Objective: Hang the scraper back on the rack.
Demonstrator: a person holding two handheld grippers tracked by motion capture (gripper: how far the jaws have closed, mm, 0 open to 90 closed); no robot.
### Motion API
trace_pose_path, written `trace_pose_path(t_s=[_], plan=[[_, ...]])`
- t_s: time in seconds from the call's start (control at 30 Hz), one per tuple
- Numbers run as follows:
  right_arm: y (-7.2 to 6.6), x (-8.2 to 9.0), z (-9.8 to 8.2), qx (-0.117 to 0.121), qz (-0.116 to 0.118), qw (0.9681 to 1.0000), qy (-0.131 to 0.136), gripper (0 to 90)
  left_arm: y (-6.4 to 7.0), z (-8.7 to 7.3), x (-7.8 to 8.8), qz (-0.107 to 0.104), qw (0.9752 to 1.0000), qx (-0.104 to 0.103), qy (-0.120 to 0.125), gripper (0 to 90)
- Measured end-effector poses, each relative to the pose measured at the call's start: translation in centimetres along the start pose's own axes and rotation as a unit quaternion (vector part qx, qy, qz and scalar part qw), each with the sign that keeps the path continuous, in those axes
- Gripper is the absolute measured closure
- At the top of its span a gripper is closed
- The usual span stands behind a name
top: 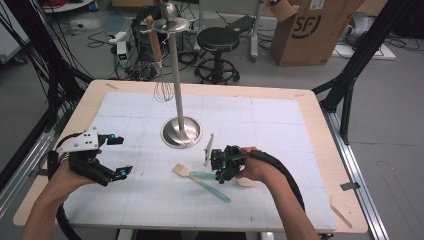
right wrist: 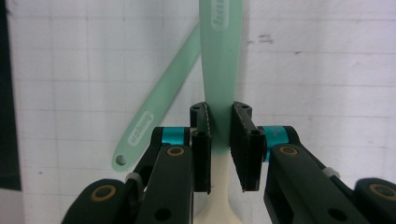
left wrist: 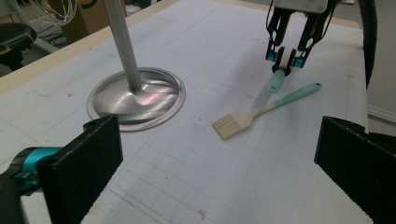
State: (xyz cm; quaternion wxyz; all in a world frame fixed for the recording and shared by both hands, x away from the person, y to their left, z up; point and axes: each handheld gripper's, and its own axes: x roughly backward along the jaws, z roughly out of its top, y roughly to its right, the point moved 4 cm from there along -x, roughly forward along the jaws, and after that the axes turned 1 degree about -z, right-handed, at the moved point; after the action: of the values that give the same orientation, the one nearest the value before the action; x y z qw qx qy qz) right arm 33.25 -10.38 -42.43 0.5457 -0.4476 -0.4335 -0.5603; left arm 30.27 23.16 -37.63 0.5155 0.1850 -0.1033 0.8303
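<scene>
My right gripper is shut on the mint-green handle of a spatula; its cream blade end runs back under the jaws. In the high view this gripper sits low at the table's front centre, the spatula handle poking left. The left gripper view has it pointing down with the spatula tip near the mat. A pastry brush with a green handle and cream bristles lies flat just beside it, handle and brush untouched. My left gripper hovers open at the left, empty.
A steel stand rises from a round base at mid table, with a wire whisk hanging from its top disc. A white gridded mat covers the wooden table. Beyond the far edge stand a black stool and a cardboard box.
</scene>
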Motion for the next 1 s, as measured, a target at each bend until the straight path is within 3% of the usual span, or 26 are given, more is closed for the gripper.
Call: trace_pose_path(t_s=[0.2, 0.4, 0.67, 0.8, 0.9, 1.0], plan=[[0.4, 2.1, -0.7, -0.017, -0.011, 0.9987, 0.047, 78.8, 0.0, 0.0, -0.1, 0.000, 1.0000, 0.001, -0.001, 1.6], [0.7, 4.0, -1.5, -0.034, -0.013, 0.9951, 0.092, 78.8, 0.0, -0.1, -0.1, 0.000, 1.0000, 0.002, -0.001, 1.6], [1.3, 6.4, -2.3, -0.061, -0.014, 0.9847, 0.163, 78.9, 0.0, -0.1, -0.1, 0.002, 1.0000, 0.001, -0.002, 1.6], [1.6, 7.8, -2.9, -0.073, -0.016, 0.9768, 0.201, 78.9, 0.0, -0.1, -0.1, 0.002, 1.0000, 0.001, -0.003, 1.6], [1.7, 8.8, -3.4, -0.083, -0.017, 0.9726, 0.216, 78.9, -0.1, -0.2, -0.2, 0.002, 1.0000, 0.002, -0.004, 1.7], [1.9, 9.9, -3.5, -0.086, -0.021, 0.9706, 0.224, 78.9, -0.1, -0.2, -0.2, 0.003, 1.0000, 0.003, -0.006, 1.6]])
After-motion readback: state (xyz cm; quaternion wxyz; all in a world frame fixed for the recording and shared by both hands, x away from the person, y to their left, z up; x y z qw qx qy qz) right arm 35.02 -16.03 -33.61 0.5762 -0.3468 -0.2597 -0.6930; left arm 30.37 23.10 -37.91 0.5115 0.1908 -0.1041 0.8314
